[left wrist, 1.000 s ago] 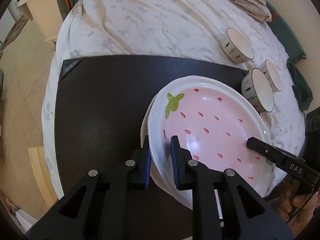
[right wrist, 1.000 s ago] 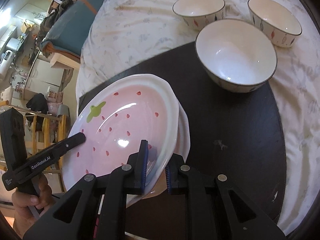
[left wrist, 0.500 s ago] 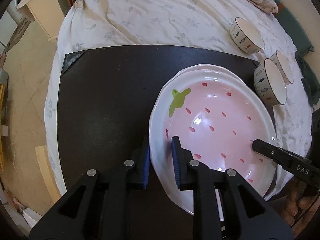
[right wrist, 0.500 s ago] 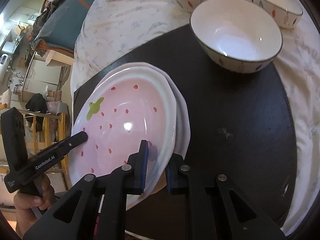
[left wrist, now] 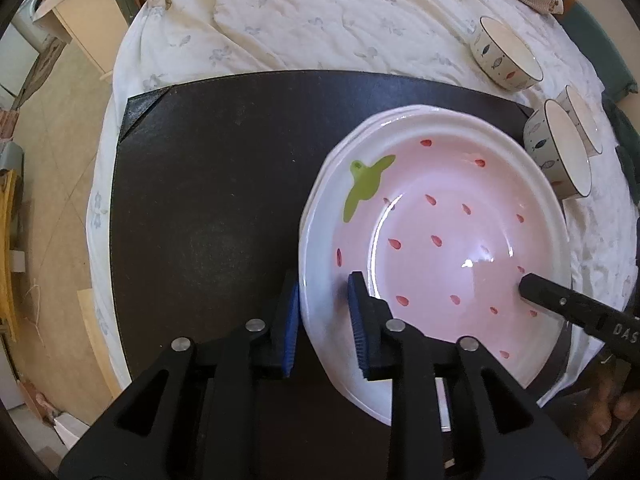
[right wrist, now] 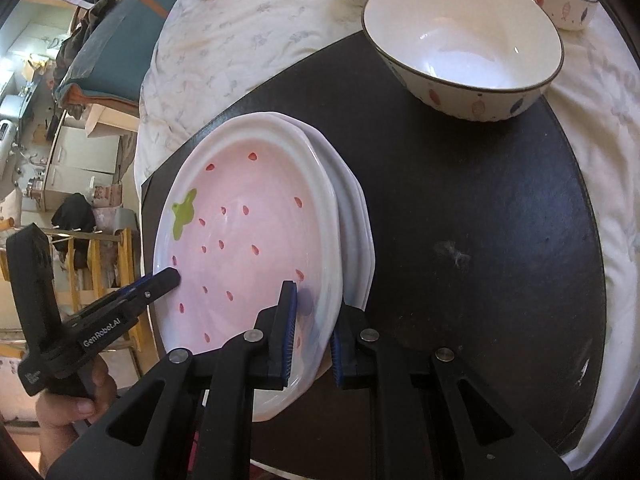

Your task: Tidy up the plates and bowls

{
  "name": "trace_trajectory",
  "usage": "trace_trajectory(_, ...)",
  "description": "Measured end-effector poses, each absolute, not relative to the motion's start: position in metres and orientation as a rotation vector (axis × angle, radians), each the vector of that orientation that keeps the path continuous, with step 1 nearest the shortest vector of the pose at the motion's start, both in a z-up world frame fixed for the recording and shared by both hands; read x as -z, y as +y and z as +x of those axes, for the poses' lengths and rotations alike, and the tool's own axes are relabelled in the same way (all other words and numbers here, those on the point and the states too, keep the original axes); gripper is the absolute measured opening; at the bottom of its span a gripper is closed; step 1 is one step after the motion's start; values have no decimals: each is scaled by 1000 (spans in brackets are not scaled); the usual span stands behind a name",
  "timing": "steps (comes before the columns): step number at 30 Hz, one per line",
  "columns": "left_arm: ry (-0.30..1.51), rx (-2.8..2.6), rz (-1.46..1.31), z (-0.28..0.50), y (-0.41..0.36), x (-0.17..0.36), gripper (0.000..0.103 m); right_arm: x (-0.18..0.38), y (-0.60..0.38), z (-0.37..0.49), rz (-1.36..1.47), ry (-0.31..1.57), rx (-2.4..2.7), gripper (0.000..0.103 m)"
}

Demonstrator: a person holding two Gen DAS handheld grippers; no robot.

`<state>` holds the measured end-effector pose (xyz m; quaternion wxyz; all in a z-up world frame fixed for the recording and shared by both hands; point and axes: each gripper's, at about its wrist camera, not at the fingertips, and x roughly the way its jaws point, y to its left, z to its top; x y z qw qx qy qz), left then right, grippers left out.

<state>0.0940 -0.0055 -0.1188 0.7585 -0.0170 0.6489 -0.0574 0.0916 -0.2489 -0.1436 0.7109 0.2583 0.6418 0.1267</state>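
Observation:
A pink strawberry-pattern plate (left wrist: pixel 440 232) (right wrist: pixel 248 240) rests on a stack of white plates (right wrist: pixel 356 224) on a dark mat (left wrist: pixel 208 200). My left gripper (left wrist: pixel 322 320) has its jaws on either side of the plate's left rim, a little parted. My right gripper (right wrist: pixel 310 332) has its jaws on either side of the plate's right rim. Each gripper's finger shows in the other view, the right (left wrist: pixel 560 304) and the left (right wrist: pixel 152 284). Three white bowls with fish marks stand nearby: a large one (right wrist: pixel 464 48) (left wrist: pixel 560 152) on the mat's edge and two smaller (left wrist: pixel 506 54) (left wrist: pixel 584 120).
The mat (right wrist: pixel 480 220) lies on a round table with a white flowered cloth (left wrist: pixel 300 20). The table edge drops to the floor (left wrist: pixel 60 140) on the left. A teal cushion (right wrist: pixel 116 40) and furniture stand beyond the table.
The strawberry plate has come down level onto the white plates. Both grippers moved lower with it, and their jaws look slightly wider on the rim.

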Motion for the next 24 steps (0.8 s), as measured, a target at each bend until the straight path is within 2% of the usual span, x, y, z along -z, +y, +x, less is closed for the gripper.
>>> trace_trajectory(12,1415,125,-47,91,-1,120,26,132,-264,87,615,1451,-266,19)
trace_trajectory(18,1427,121,-55,91,-1,123,26,112,-269,83,475,1381,-191,20)
trace_trajectory(22,1428,112,-77,90,1,122,26,121,-265,86,426,1406,-178,20)
trace_trajectory(24,1425,123,-62,87,-2,122,26,133,-262,86,464,1444,-186,29)
